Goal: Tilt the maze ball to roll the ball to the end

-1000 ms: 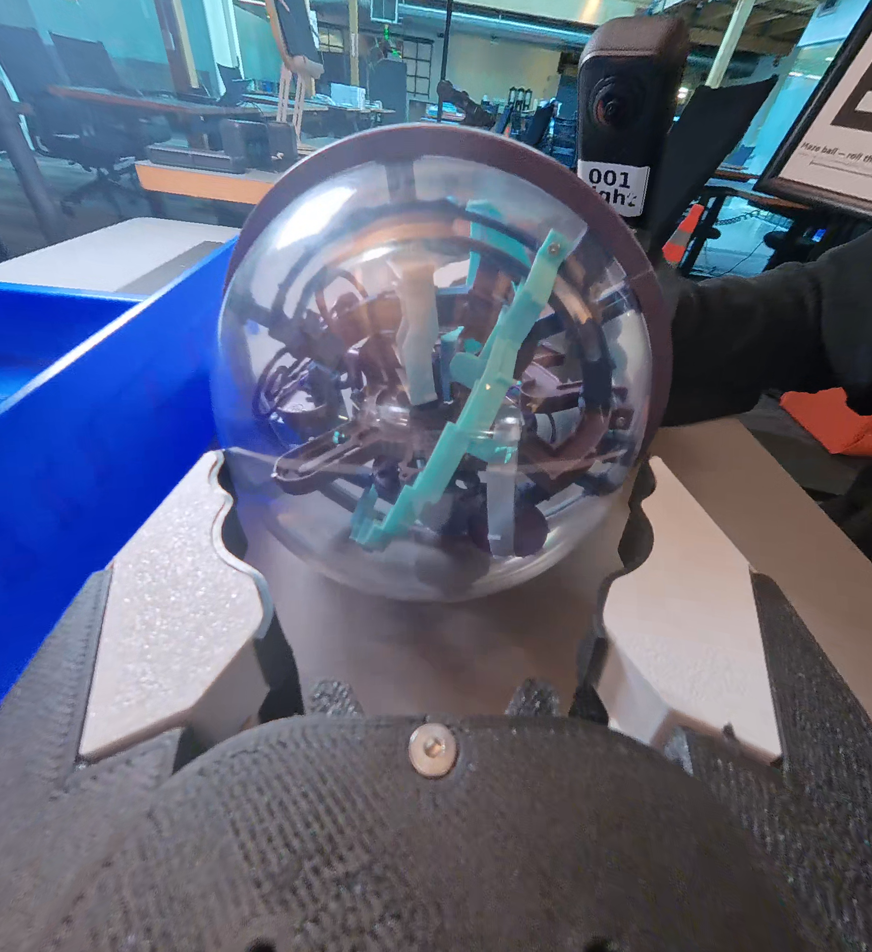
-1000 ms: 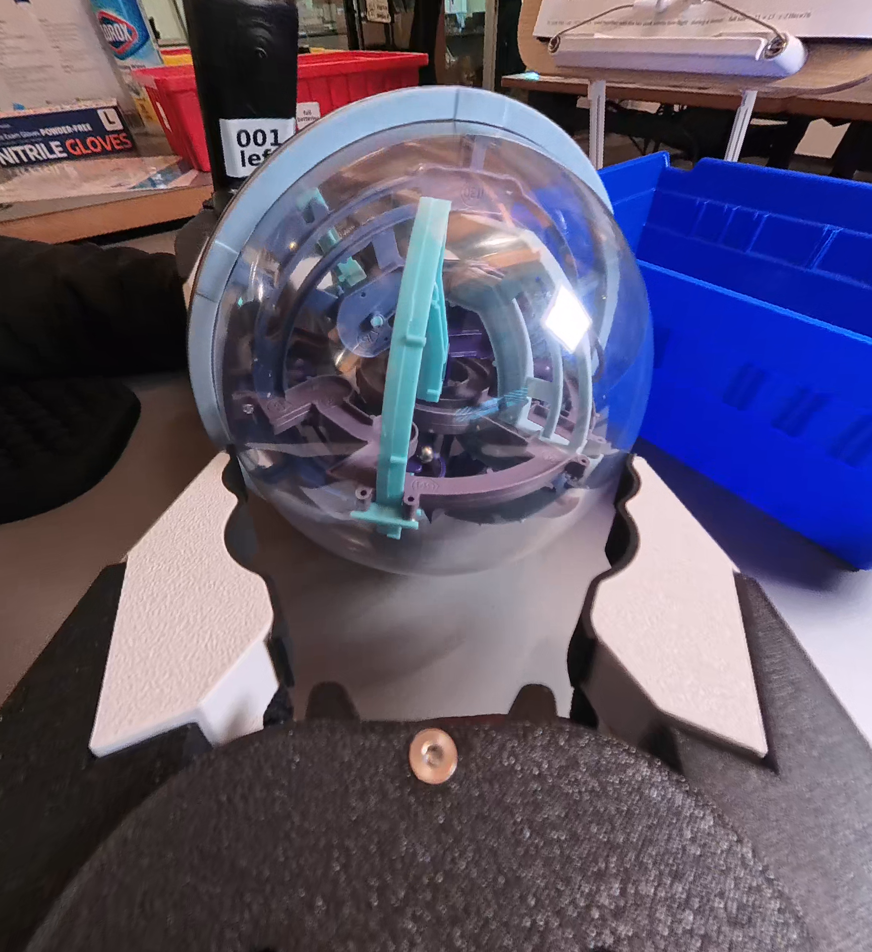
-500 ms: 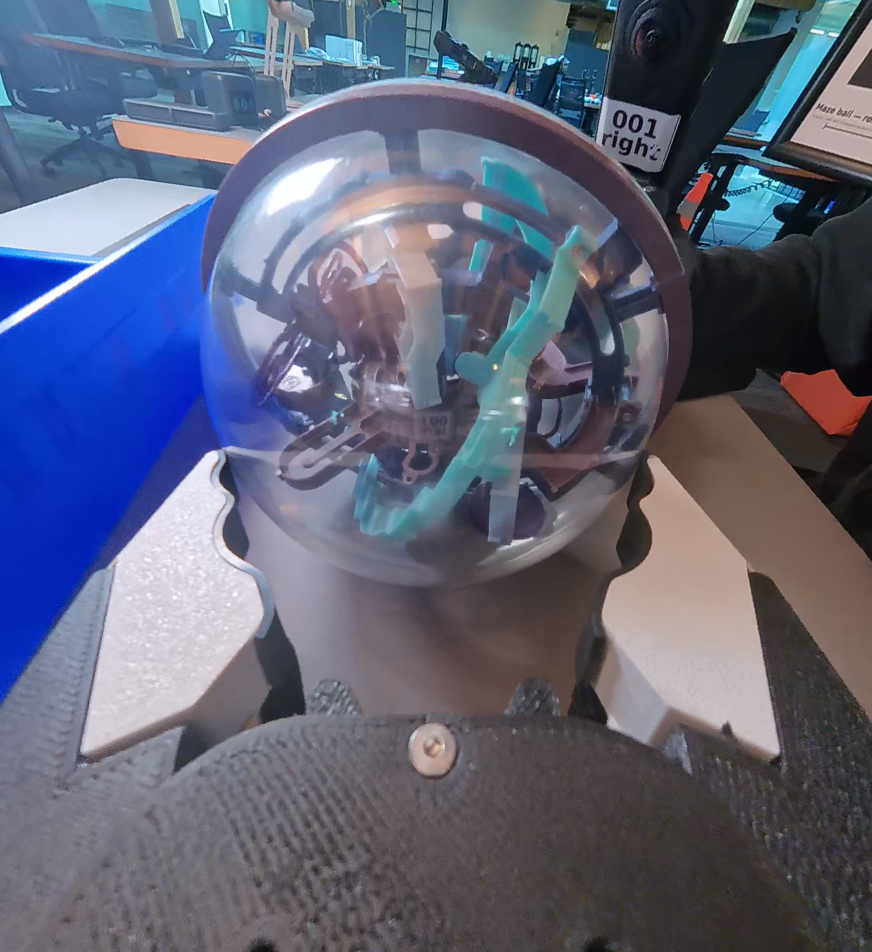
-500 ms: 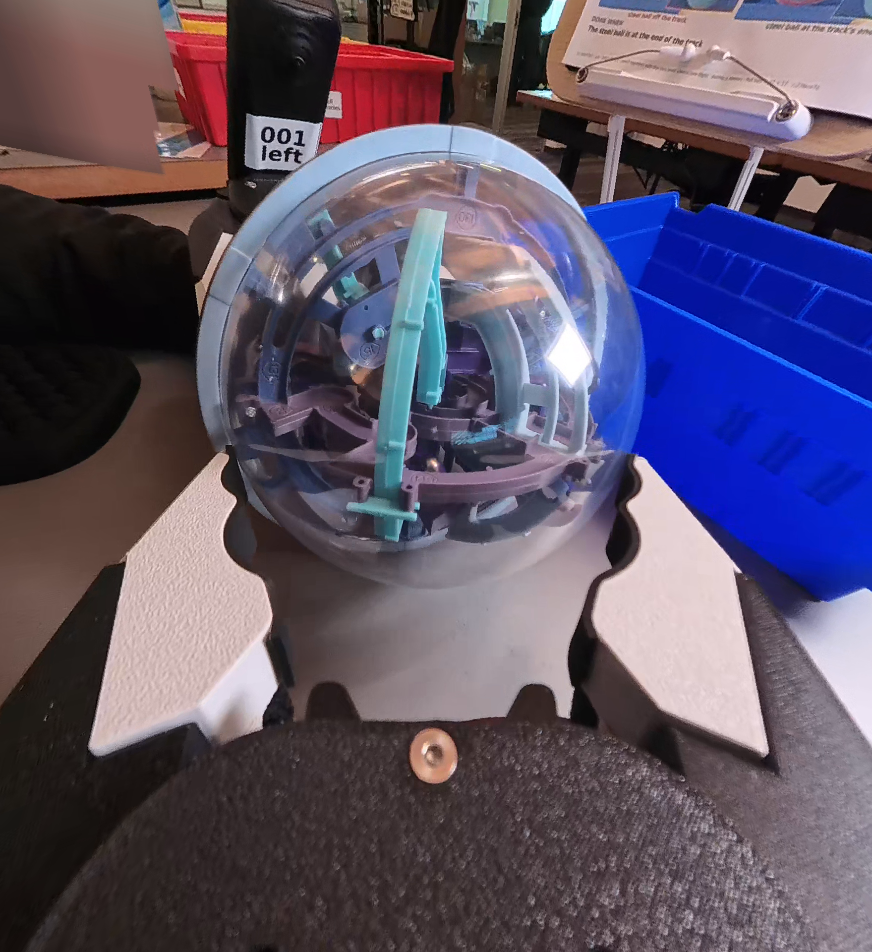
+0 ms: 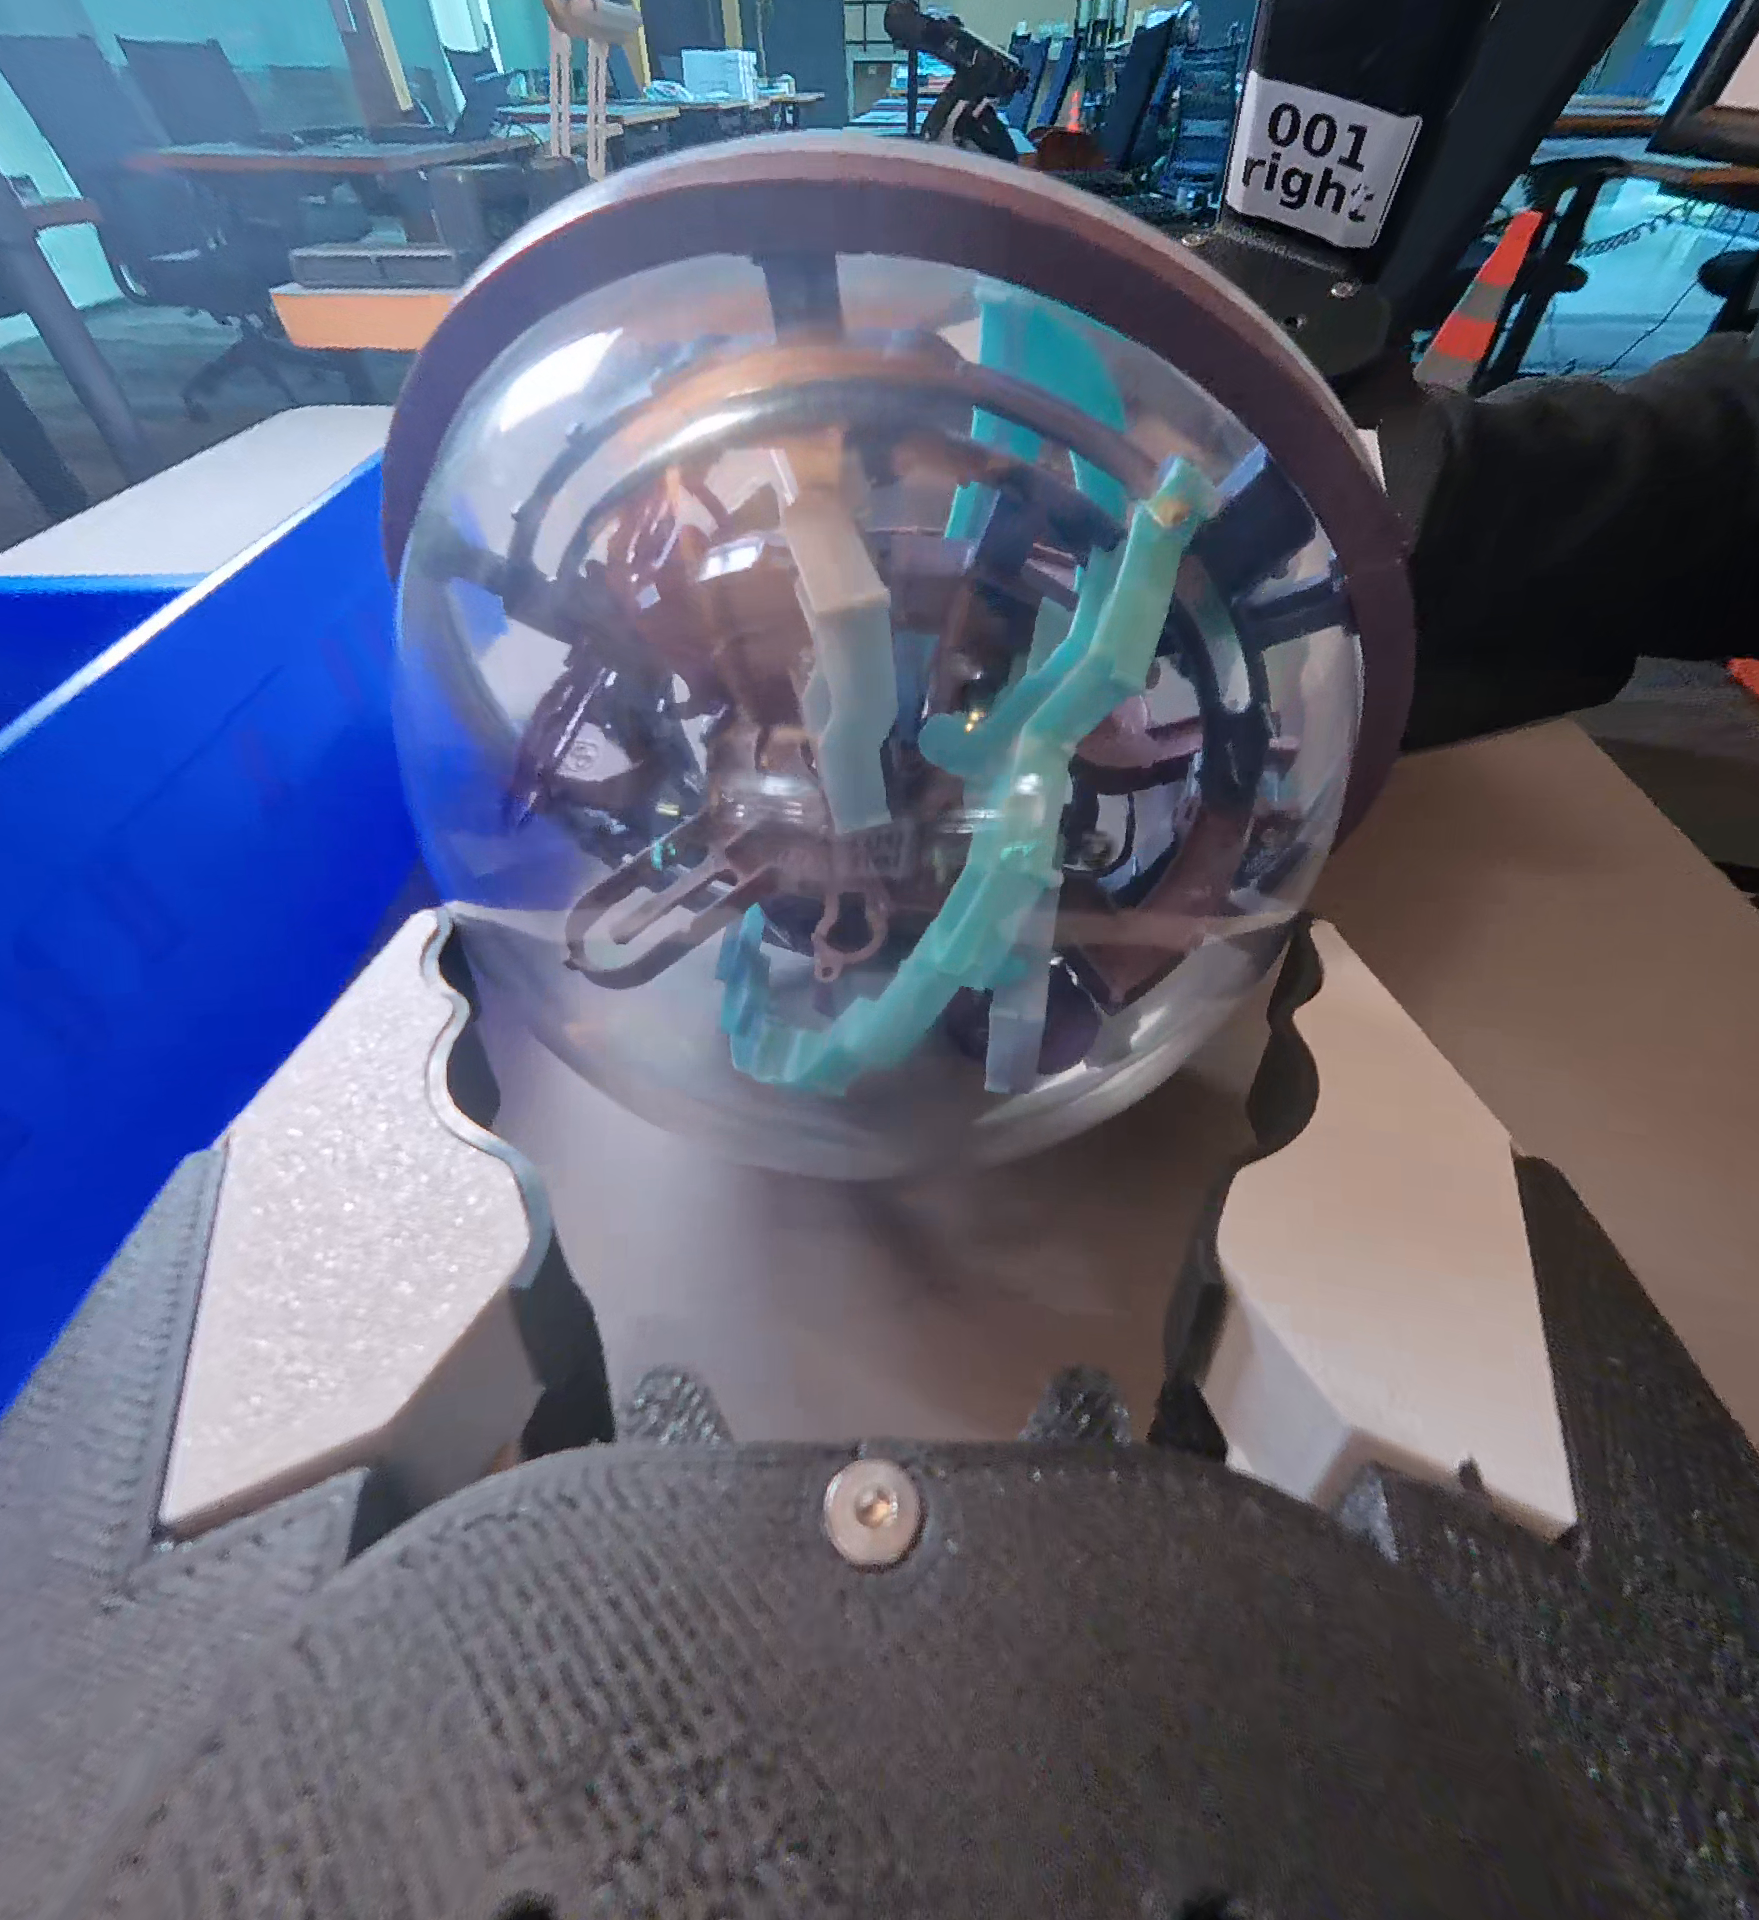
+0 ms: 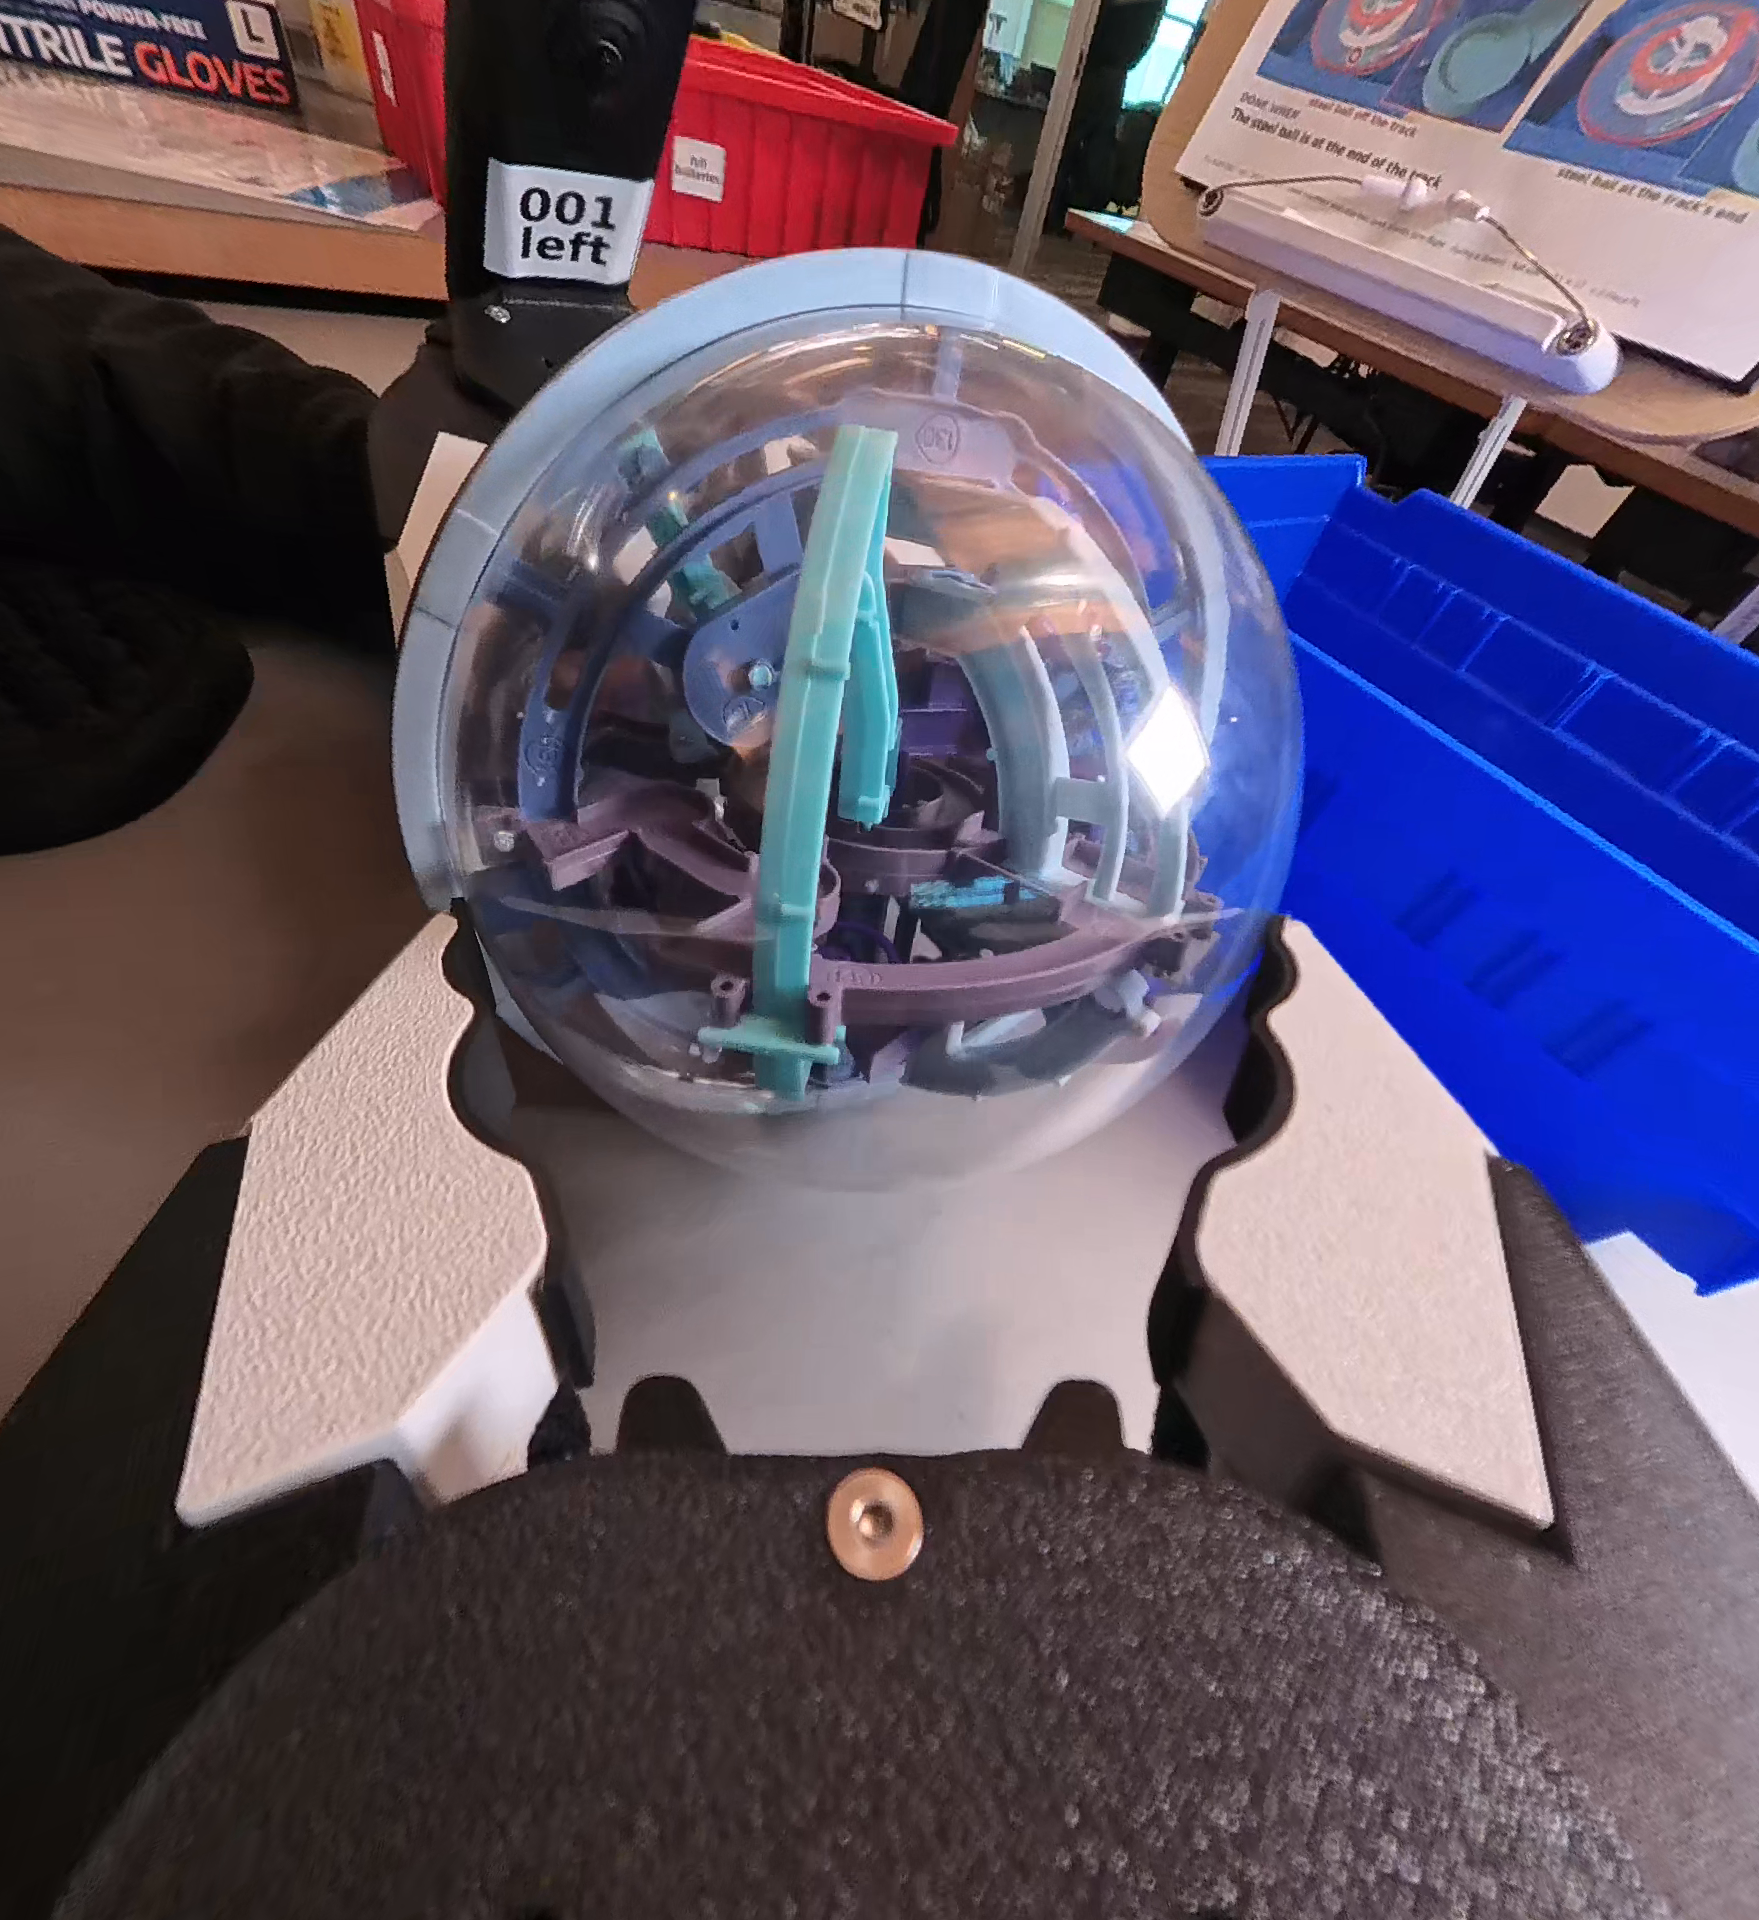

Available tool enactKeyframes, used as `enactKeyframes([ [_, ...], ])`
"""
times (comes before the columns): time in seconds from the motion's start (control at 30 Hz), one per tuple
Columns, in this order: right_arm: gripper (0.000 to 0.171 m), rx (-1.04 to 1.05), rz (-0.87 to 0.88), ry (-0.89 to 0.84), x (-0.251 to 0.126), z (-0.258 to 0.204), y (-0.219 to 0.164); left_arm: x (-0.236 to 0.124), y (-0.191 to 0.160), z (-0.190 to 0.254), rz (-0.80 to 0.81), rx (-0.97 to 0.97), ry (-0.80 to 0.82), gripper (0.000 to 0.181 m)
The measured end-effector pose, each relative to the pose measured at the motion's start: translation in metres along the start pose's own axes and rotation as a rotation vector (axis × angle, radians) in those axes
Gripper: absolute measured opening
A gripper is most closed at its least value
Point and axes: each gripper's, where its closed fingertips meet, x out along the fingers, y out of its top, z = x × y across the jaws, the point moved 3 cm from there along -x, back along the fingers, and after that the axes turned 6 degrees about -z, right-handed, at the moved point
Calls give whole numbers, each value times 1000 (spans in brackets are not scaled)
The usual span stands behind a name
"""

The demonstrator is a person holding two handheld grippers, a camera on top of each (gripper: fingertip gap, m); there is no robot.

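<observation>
Both grippers clamp the maze ball [image 5: 875, 665] from opposite sides: left gripper [image 5: 870, 997] and right gripper [image 6: 864, 997] each have jaws closed on the clear shell, holding it above the table [image 6: 106, 1039] for two-handed tilting. Blue bin [image 6: 1581, 831] sits beside. Steel ball not discernible.

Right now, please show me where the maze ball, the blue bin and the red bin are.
maze ball [image 6: 854, 727]: right wrist view, on its clear front dome.
blue bin [image 6: 1540, 873]: right wrist view, on its near side wall.
red bin [image 6: 802, 156]: right wrist view, on its front wall.
</observation>
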Motion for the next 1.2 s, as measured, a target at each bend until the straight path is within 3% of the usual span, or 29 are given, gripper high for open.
enactKeyframes([
  [0.43, 141, 33, -4, 27, 3, -1, -11, -3, 14, 4, 55, 99, 68, 148],
  [1.2, 141, 129, 25, 38, 11, 3, -3, -10, 11, -8, 110, -30, -5, 147],
])
